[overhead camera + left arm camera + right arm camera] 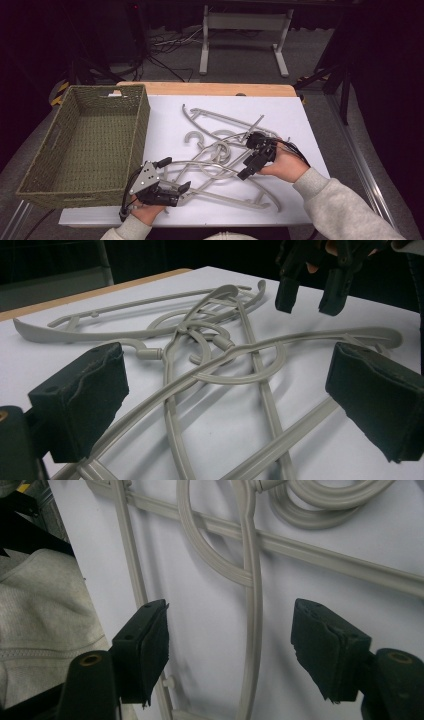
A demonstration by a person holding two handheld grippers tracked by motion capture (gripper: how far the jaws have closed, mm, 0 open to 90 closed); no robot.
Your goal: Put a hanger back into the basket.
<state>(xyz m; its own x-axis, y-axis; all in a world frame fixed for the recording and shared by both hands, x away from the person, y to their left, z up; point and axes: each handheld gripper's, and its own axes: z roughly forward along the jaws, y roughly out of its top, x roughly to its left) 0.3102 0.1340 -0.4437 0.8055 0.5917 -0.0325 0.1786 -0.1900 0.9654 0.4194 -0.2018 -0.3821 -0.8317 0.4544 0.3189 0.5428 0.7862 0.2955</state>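
Note:
Several grey plastic hangers (220, 119) lie tangled on the white tabletop. My left gripper (173, 175) is at the near left of the pile, low over it and open. In the left gripper view its pads (80, 400) stand wide apart, with the crossing hanger bars (240, 347) between them and beyond them, untouched. My right gripper (248, 167) is over the pile's right side, pointing down at it. It is open in the right gripper view (237, 645), with one thin hanger arm (254, 630) running between the pads and touching neither. The right gripper (312, 290) also hangs above the hangers in the left gripper view.
An empty green woven basket (142, 125) stands on the left part of the table beside the hangers. Bare white surface (295, 115) lies to the right of the pile and behind it. A light sleeve (40, 610) sits at the near table edge. Cables and a stand's legs (205, 50) are on the floor beyond.

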